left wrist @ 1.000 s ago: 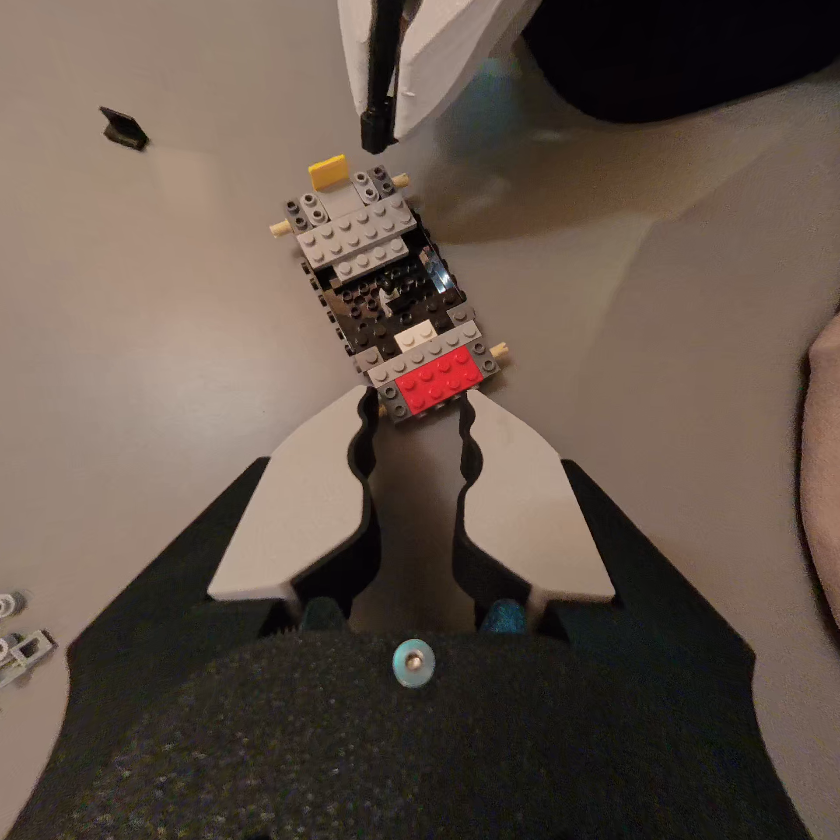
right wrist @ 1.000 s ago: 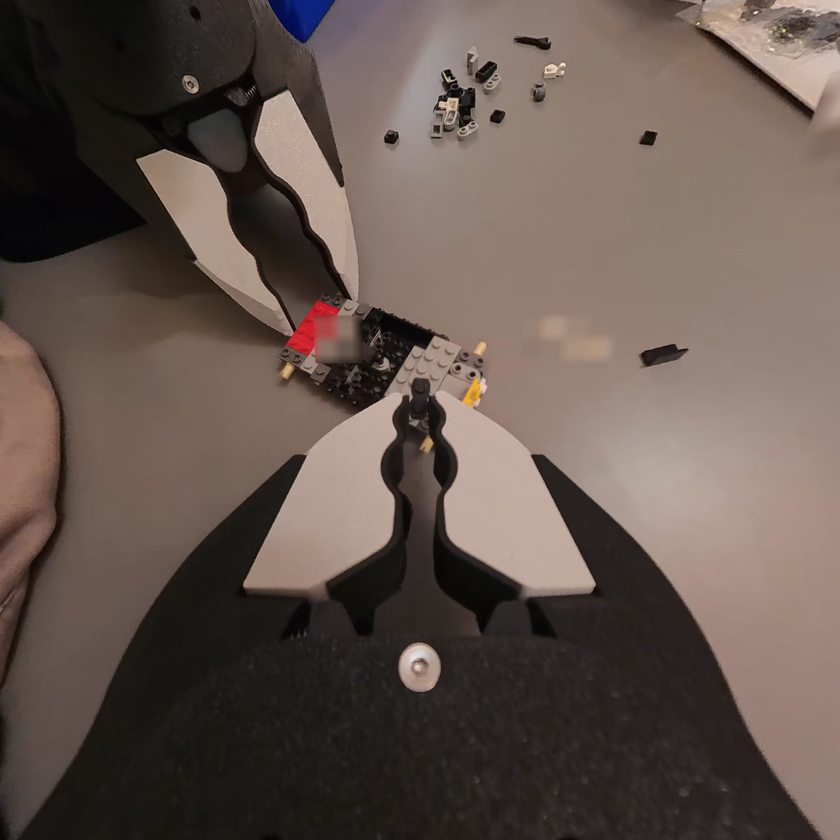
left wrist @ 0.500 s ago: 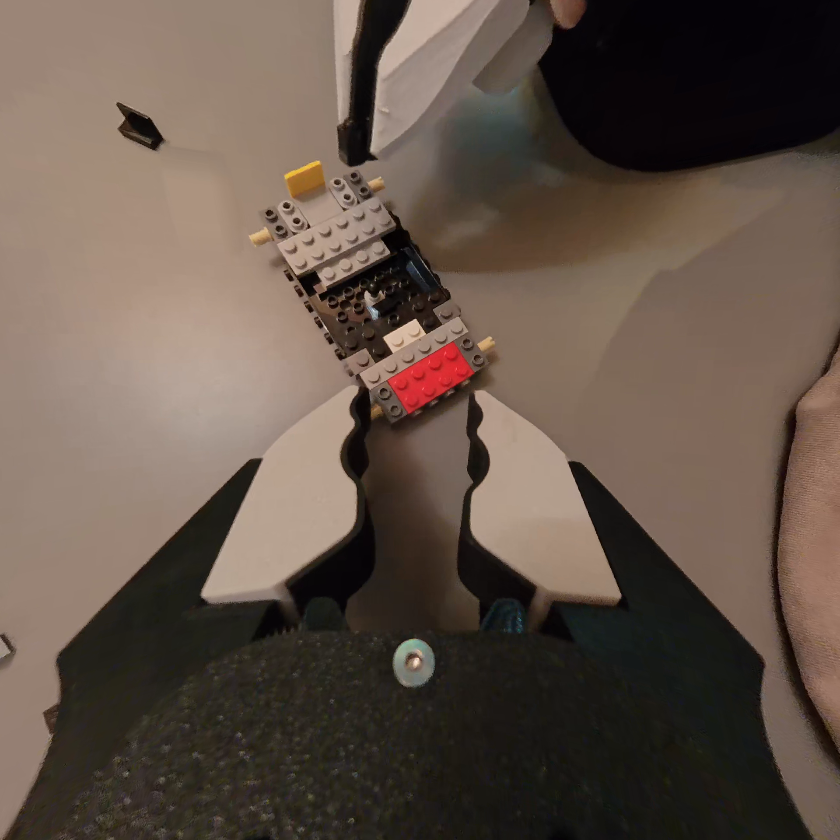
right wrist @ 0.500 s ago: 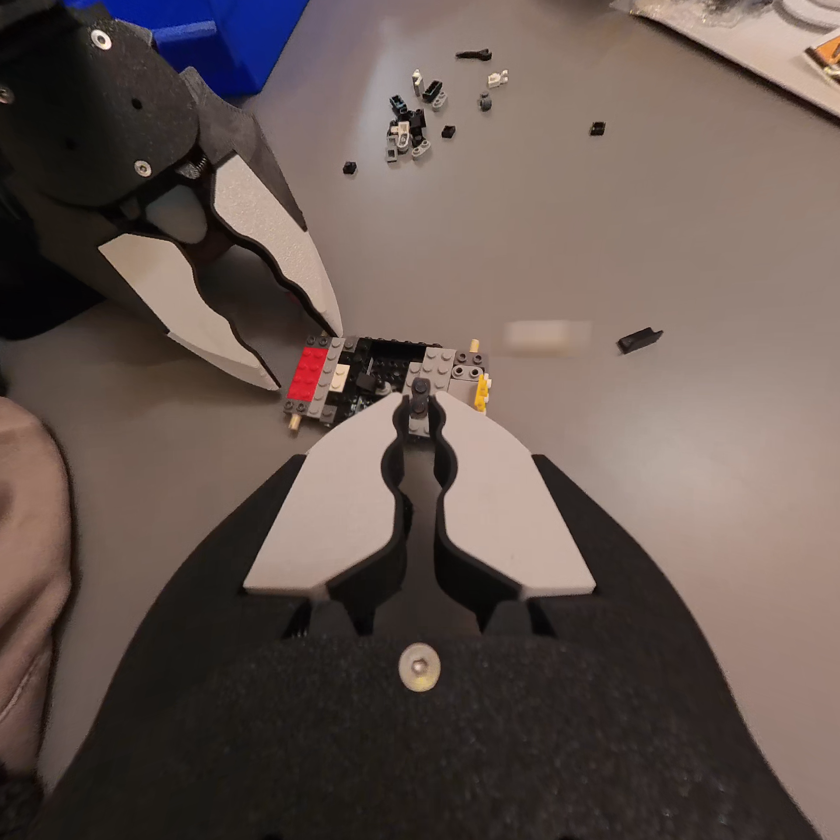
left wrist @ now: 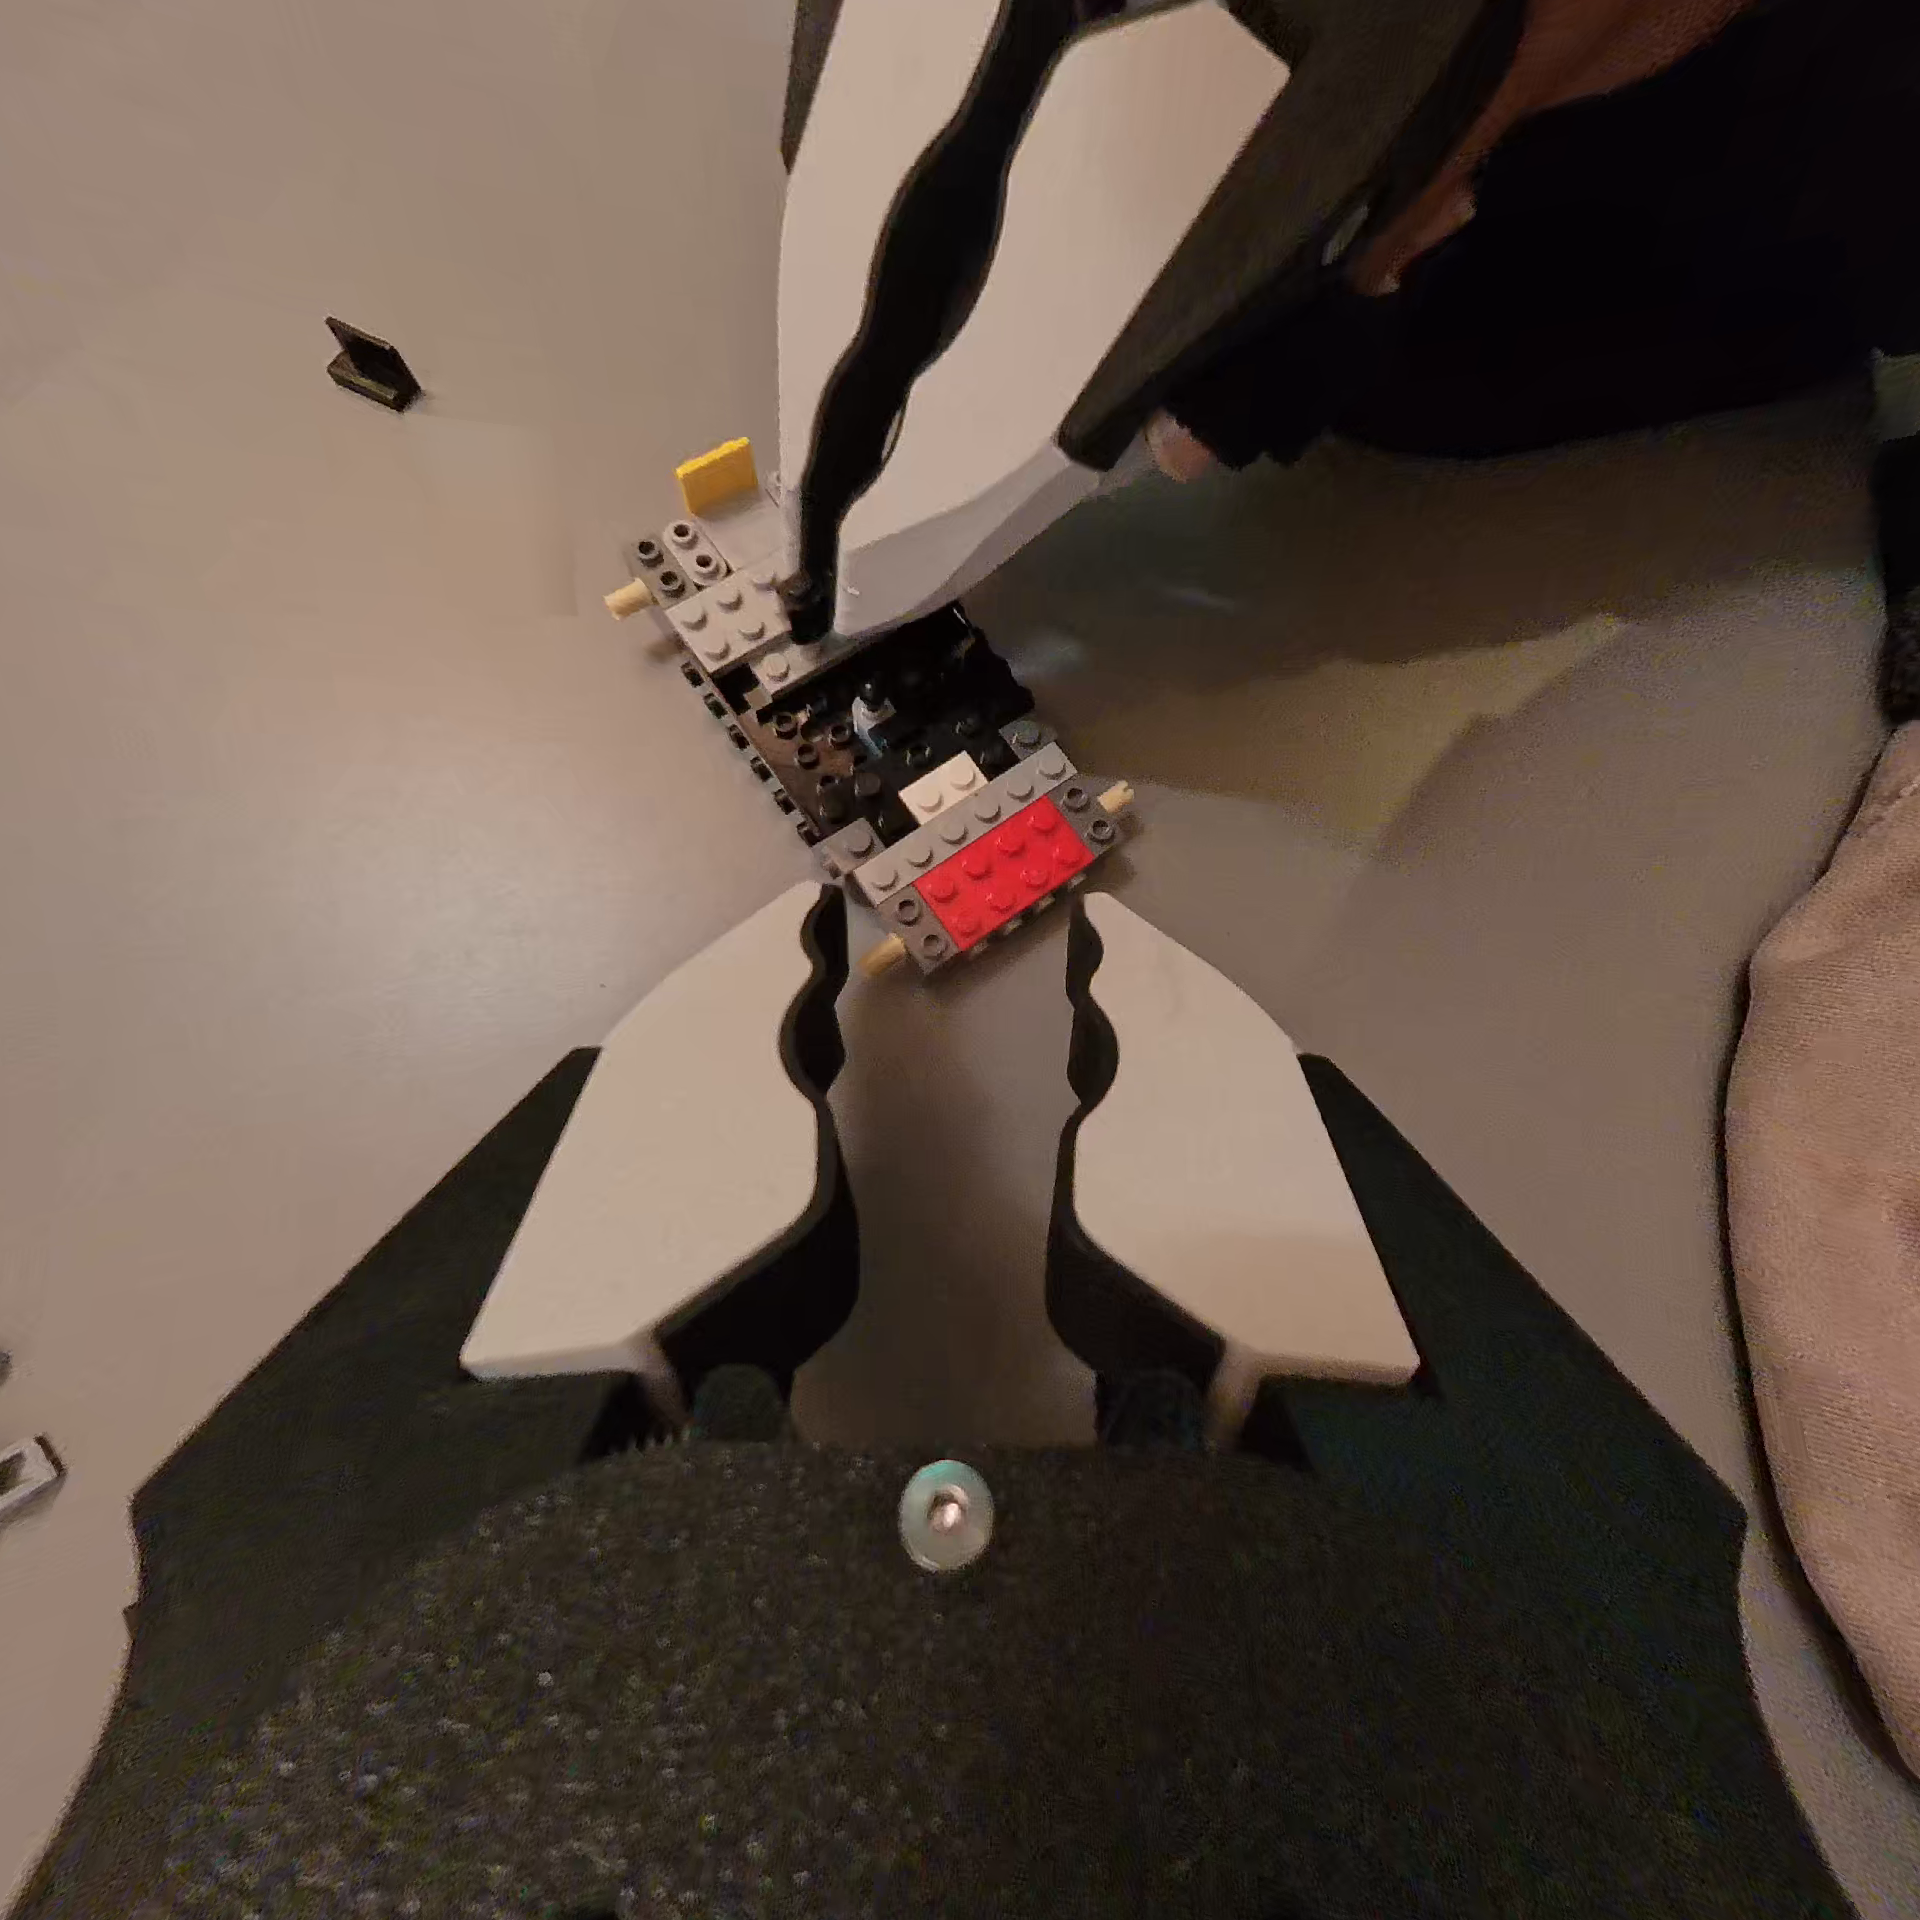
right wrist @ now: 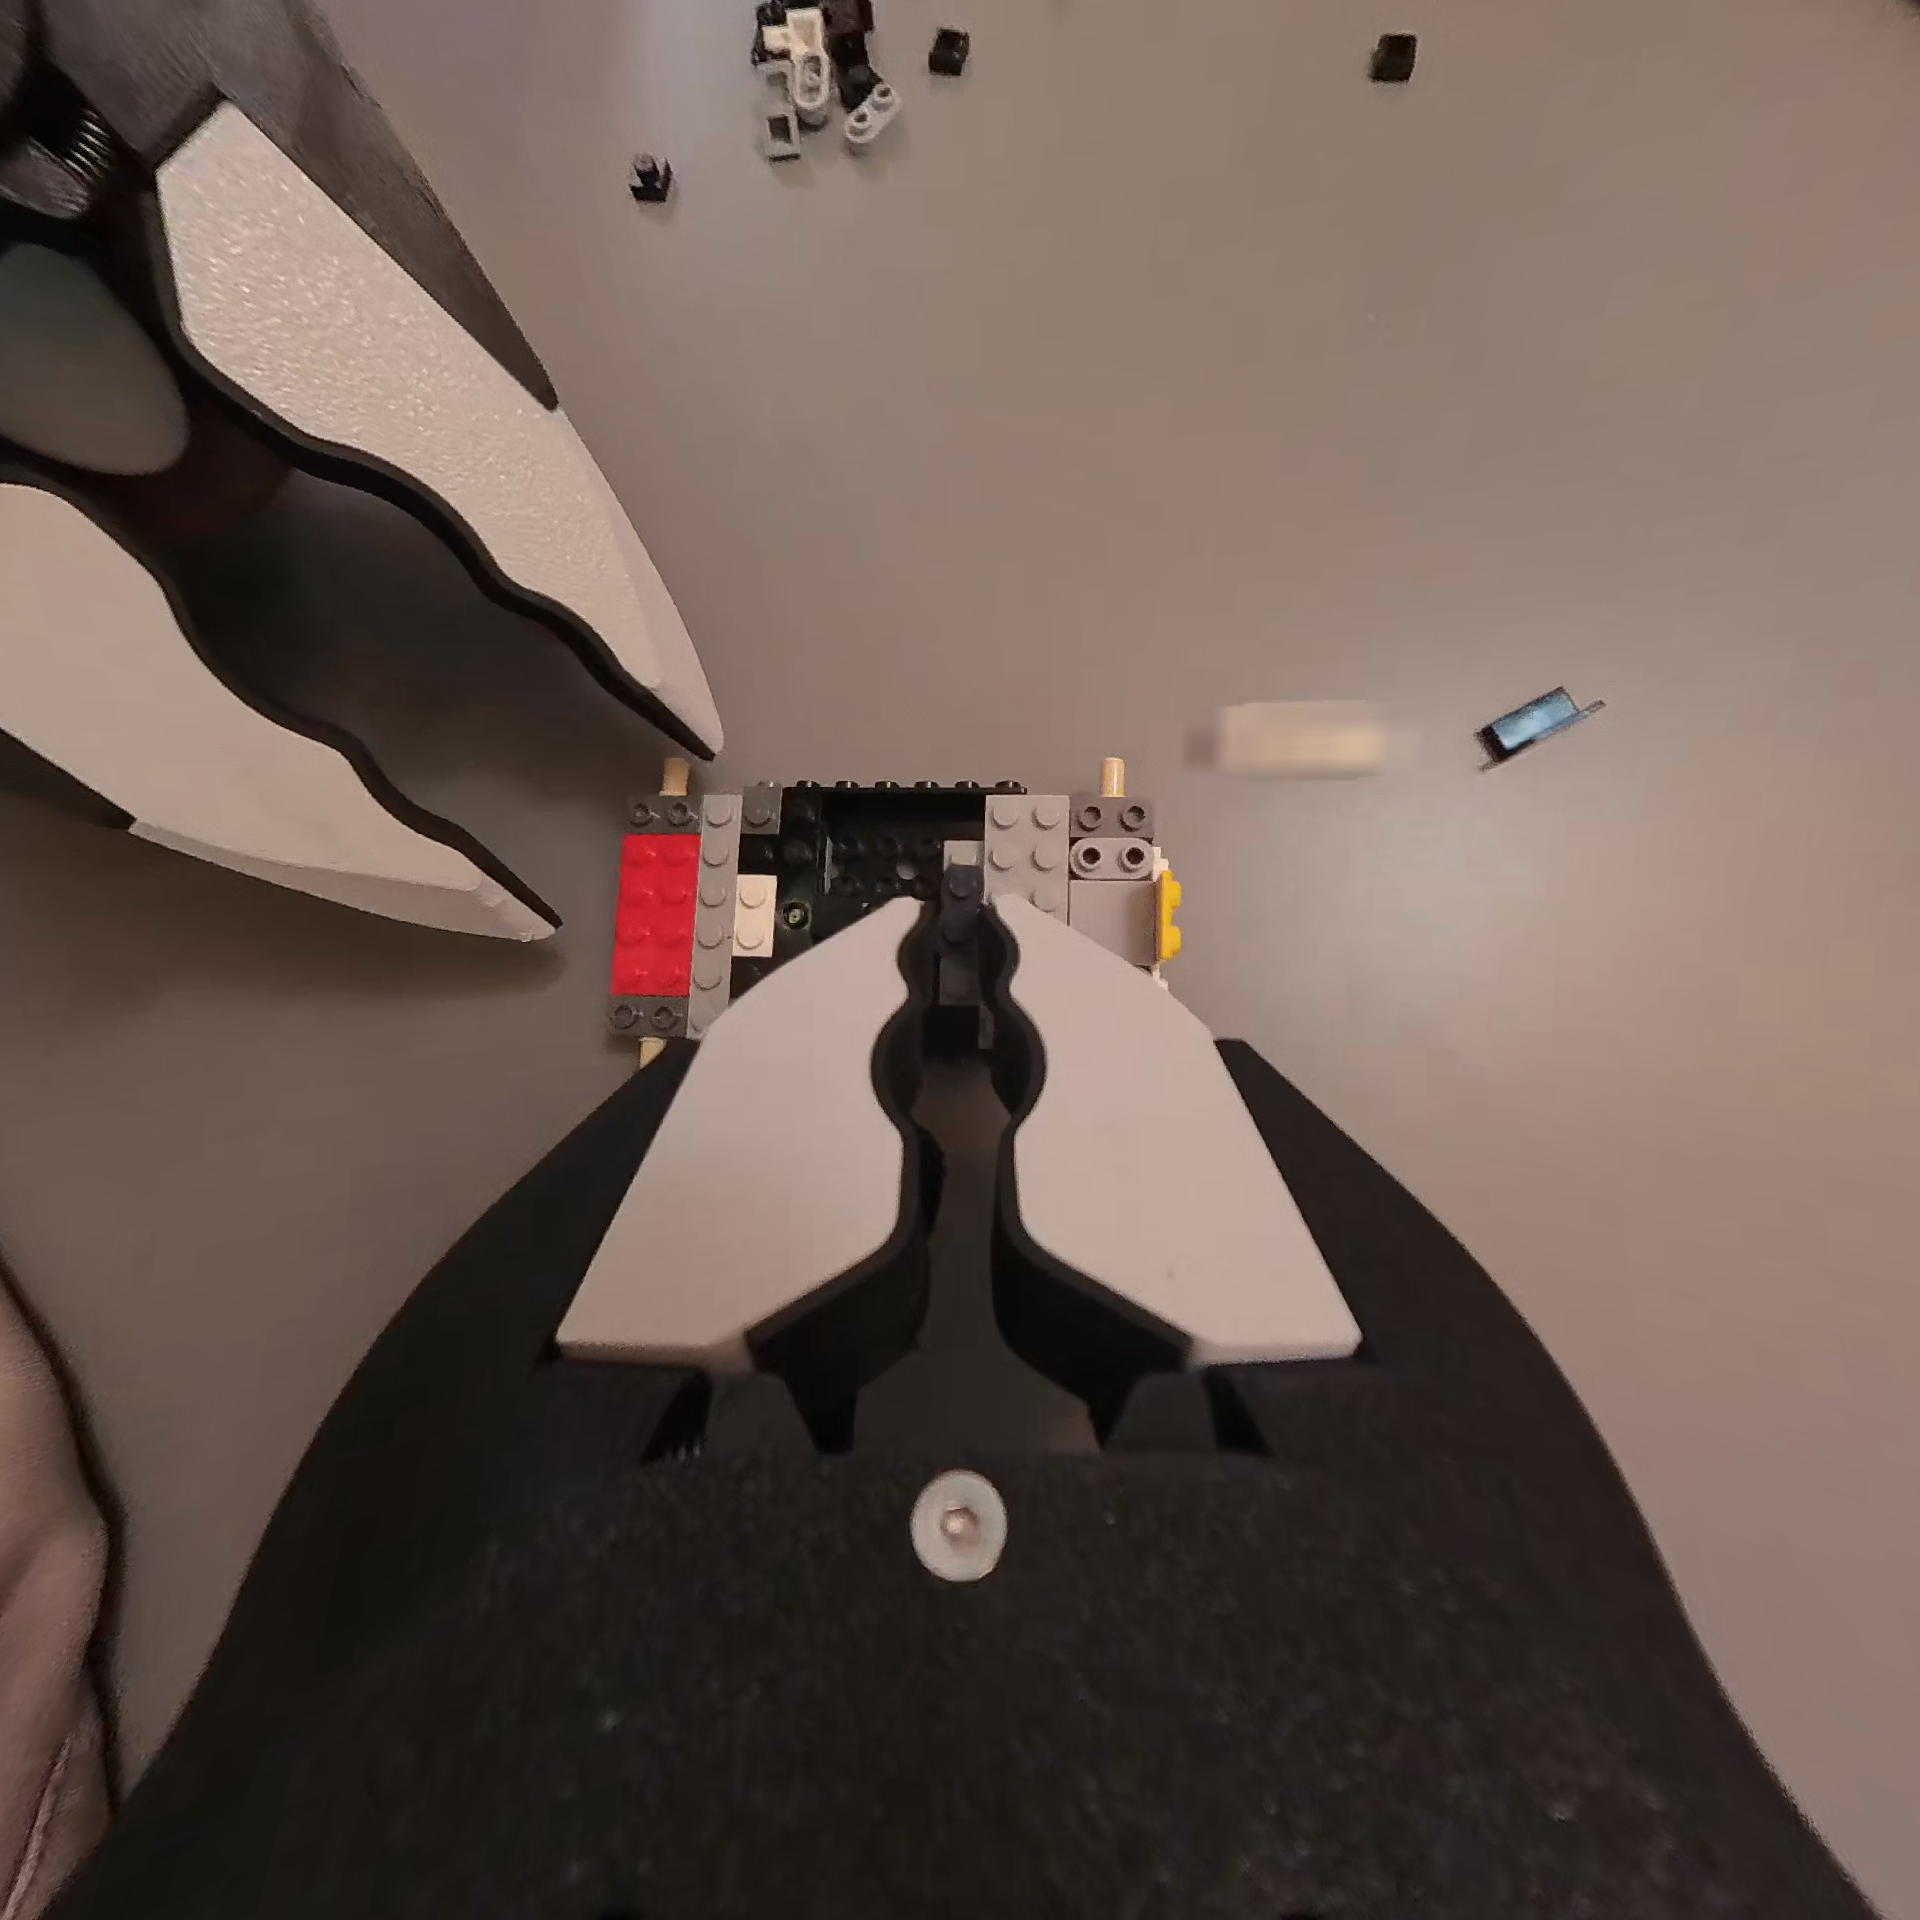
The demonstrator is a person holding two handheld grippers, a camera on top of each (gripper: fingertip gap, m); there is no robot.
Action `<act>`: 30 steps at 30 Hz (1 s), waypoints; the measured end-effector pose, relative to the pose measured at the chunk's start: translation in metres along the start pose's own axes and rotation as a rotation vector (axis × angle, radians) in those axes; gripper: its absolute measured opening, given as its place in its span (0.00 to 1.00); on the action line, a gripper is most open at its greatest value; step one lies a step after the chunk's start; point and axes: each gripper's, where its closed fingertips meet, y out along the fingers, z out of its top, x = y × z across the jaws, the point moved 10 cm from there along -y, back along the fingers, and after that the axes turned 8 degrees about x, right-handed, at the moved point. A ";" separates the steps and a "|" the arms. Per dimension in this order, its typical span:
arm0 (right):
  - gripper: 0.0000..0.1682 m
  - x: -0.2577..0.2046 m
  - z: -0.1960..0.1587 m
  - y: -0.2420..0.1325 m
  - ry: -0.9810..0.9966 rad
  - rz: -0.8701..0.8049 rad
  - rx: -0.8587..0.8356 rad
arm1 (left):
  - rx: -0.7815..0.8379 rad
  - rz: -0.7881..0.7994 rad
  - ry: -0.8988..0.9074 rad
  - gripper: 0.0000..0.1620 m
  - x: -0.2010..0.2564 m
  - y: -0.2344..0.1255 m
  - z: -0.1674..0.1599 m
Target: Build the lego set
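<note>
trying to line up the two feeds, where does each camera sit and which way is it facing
Left wrist view: on the left gripper, open, facing the lego model's red end; a hand shows top right.
Right wrist view: on the right gripper, looking down across the model's side, shut on a small dark piece.
Shared: the model, both grippers, a loose dark piece on the table.

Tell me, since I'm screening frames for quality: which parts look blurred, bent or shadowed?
Left wrist view: the table is evenly lit, and the right gripper casts a broad shadow right of the lego build.
Right wrist view: wide-angle bending stretches the left gripper.
</note>
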 end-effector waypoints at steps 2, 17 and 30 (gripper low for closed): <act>0.04 -0.002 -0.001 0.001 -0.006 -0.025 -0.015 | 0.002 0.002 0.000 0.25 0.000 0.000 0.000; 0.04 -0.007 0.000 0.003 -0.026 -0.072 -0.052 | 0.015 0.012 0.015 0.24 -0.001 0.001 0.005; 0.06 -0.006 0.000 0.002 -0.034 -0.072 -0.055 | 0.012 0.007 0.015 0.24 -0.002 0.003 0.005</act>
